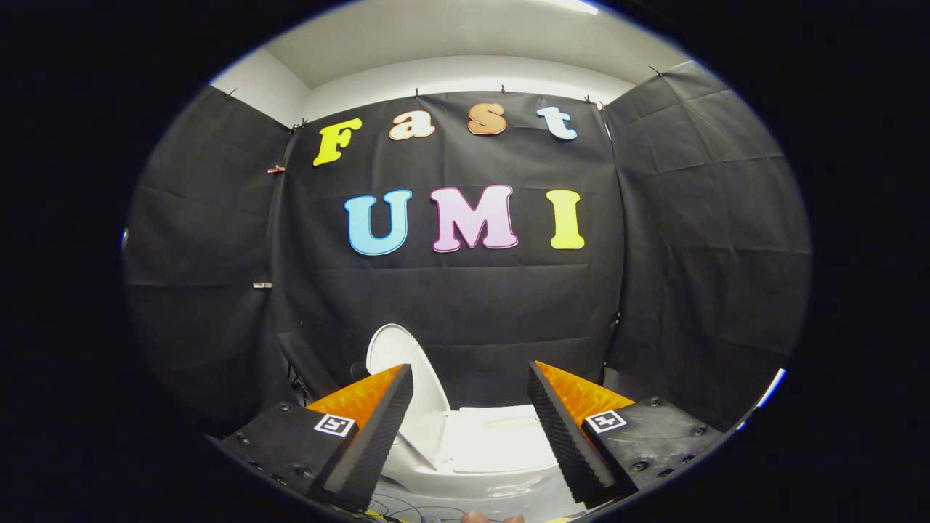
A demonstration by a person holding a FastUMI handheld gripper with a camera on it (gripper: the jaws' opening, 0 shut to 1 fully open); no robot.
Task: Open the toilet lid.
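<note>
Against the left stretch of the black cloth wall (pixel 218 254), nothing is set apart from a few small clips along the cloth's seams. Lower down, the left finger (pixel 367 436) of the gripper (pixel 471 436) is seen, its ridged black pad turned inward and an orange backing visible behind it. A square black-and-white marker (pixel 335 425) is fixed to the black mount beside that finger.

Just beyond the left finger, the toilet lid (pixel 403 367) is seen raised, standing tilted up and leaning back toward the cloth wall, its white oval partly hidden by the finger's tip. Between the two fingers and somewhat beyond them, the white toilet (pixel 494 443) is seen from above, its seat and rim brightly lit so that the detail is washed out. Thin cables are seen on the floor below the toilet's near edge.

To the right, the right finger (pixel 567 436) is seen, likewise ridged and backed in orange, with a second marker (pixel 605 420) on its mount. The fingers are held wide apart, and nothing is gripped or touched by either pad. The lid is left clear of both fingers.
</note>
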